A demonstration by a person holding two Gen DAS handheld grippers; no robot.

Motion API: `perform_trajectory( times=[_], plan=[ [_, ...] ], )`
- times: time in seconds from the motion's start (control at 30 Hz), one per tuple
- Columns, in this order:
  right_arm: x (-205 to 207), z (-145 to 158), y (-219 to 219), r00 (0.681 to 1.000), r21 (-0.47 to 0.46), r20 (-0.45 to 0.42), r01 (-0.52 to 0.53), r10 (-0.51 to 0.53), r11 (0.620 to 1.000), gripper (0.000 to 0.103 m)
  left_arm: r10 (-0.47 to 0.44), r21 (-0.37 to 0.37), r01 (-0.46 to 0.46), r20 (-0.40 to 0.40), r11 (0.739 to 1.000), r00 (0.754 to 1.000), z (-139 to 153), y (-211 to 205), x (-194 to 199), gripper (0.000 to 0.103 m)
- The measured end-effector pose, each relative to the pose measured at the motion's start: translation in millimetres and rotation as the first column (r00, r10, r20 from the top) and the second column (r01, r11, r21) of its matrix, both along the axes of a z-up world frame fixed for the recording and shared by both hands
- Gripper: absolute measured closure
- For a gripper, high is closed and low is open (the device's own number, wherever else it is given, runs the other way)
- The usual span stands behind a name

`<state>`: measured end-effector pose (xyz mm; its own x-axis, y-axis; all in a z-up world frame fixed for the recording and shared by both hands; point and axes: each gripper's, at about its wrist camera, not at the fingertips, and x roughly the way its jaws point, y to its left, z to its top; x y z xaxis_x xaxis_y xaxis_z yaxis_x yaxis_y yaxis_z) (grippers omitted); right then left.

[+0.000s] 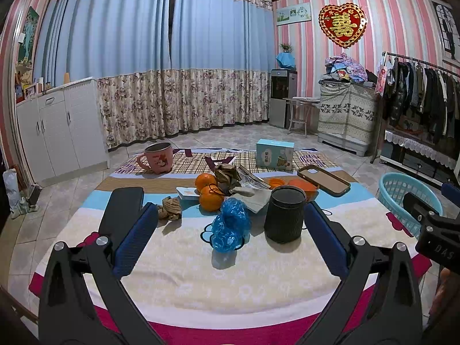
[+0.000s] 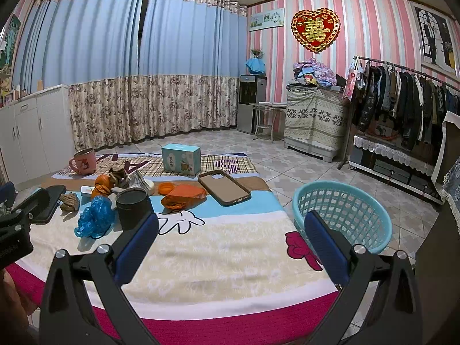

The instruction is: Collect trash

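Trash sits in a loose heap near the middle of my left view: a crumpled blue plastic bag (image 1: pixel 230 225), a brown wad of paper (image 1: pixel 170 208) to its left, and crinkled wrappers (image 1: pixel 230 176) higher up behind two oranges (image 1: pixel 209 191). My left tongs (image 1: pixel 230 231) are spread wide and hold nothing, the bag and a dark round container (image 1: pixel 284 214) lying between the fingers in the frame. My right tongs (image 2: pixel 231 243) are also spread and empty, over the pale blanket (image 2: pixel 230 258). At the right of that view a light blue basket (image 2: pixel 342 215) stands just past the blanket's edge. A phone case (image 2: pixel 223 187) lies center frame, a pink mug (image 2: pixel 83 162) at upper left.
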<state>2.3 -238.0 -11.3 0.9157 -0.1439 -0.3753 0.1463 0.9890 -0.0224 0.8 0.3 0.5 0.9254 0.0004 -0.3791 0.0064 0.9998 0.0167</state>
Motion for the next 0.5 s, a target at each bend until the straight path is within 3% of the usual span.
perform_trajectory(
  times=[0.5],
  plan=[
    [0.7,-0.7,-1.9,1.000,0.002,0.002,0.000,0.000,1.000,0.004,0.006,0.003,-0.006,0.004,1.000,1.000,-0.3,3.5,-1.5,0.005]
  ],
)
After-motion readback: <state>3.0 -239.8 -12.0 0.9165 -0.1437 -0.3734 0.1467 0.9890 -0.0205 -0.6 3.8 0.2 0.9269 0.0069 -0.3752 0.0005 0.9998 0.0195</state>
